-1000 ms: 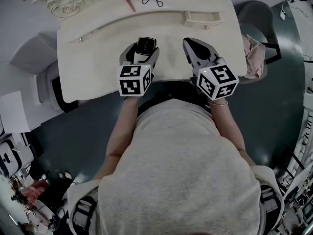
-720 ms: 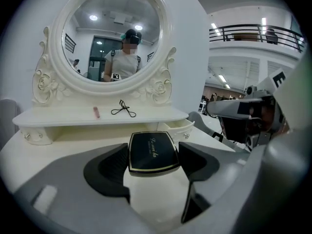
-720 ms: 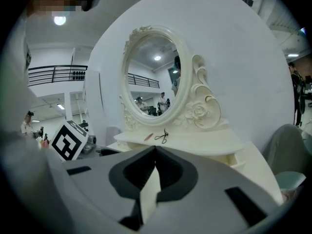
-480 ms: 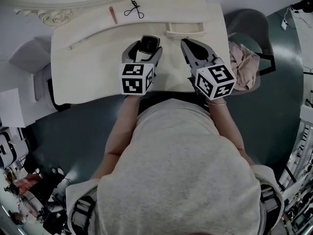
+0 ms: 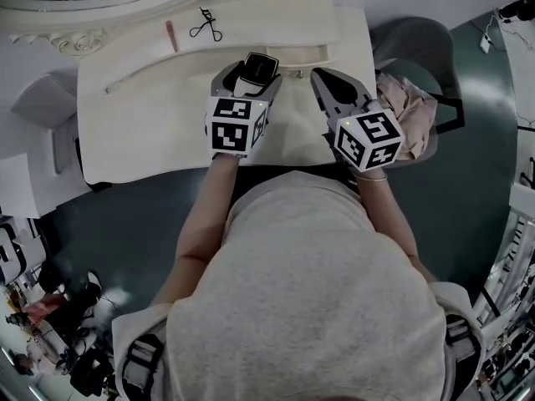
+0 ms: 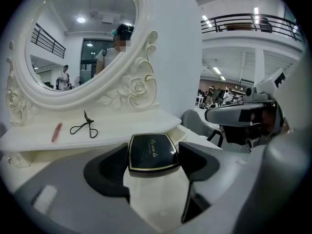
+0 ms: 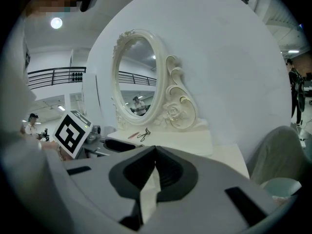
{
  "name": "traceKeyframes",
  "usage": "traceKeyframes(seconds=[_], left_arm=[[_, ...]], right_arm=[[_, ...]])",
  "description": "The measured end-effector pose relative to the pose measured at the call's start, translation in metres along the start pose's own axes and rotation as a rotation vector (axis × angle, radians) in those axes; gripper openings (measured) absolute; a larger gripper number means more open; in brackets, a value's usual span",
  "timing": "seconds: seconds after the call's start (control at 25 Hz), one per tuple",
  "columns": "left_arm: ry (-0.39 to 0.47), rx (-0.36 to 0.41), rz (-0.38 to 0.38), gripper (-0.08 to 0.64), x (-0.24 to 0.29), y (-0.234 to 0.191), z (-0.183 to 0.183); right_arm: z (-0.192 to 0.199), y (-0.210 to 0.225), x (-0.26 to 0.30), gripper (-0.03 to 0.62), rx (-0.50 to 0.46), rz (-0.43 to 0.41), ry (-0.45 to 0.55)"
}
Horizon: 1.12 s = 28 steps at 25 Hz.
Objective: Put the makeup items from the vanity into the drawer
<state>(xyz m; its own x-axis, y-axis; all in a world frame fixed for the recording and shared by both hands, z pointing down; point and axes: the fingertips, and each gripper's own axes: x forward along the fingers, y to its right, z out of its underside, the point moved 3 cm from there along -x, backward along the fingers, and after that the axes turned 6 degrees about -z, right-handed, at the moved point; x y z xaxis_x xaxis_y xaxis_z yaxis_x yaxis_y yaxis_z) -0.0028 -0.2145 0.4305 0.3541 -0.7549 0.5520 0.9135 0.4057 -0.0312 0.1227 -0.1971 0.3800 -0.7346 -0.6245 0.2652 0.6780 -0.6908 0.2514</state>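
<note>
A black compact (image 5: 260, 65) with a gold rim sits between the pads of my left gripper (image 5: 251, 68), which is shut on its sides above the cream vanity top (image 5: 142, 115). In the left gripper view the compact (image 6: 151, 153) lies flat between the jaws of the left gripper (image 6: 152, 156). Just right of it a small drawer (image 5: 301, 54) stands pulled out under the raised shelf. My right gripper (image 5: 323, 77) hovers beside it, its jaws together on nothing, as the right gripper (image 7: 155, 153) also shows. A pink stick (image 5: 170, 35) and an eyelash curler (image 5: 205, 23) lie on the shelf.
An ornate oval mirror (image 6: 73, 43) rises behind the shelf. A grey chair with a pink cloth (image 5: 407, 111) on it stands right of the vanity. The person's torso fills the near side of the head view.
My left gripper has carried the compact forward, closer to the drawer and shelf. The right gripper has kept its place beside it, still shut.
</note>
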Motion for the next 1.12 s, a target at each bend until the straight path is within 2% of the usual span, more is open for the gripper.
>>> traceKeyframes(seconds=[0.48,0.84,1.12], left_arm=[[-0.034,0.009,0.035,0.331,0.038,0.036,-0.013],[-0.043,-0.005,0.029,0.33,0.046,0.039,-0.016],[-0.058,-0.031,0.052,0.33,0.048,0.044,-0.017]], right_arm=[[0.004,0.036,-0.017,0.008,0.027,0.011,0.004],[0.006,0.041,-0.015,0.008,0.038,-0.007,0.0],[0.008,0.044,-0.012,0.008,0.047,-0.007,-0.002]])
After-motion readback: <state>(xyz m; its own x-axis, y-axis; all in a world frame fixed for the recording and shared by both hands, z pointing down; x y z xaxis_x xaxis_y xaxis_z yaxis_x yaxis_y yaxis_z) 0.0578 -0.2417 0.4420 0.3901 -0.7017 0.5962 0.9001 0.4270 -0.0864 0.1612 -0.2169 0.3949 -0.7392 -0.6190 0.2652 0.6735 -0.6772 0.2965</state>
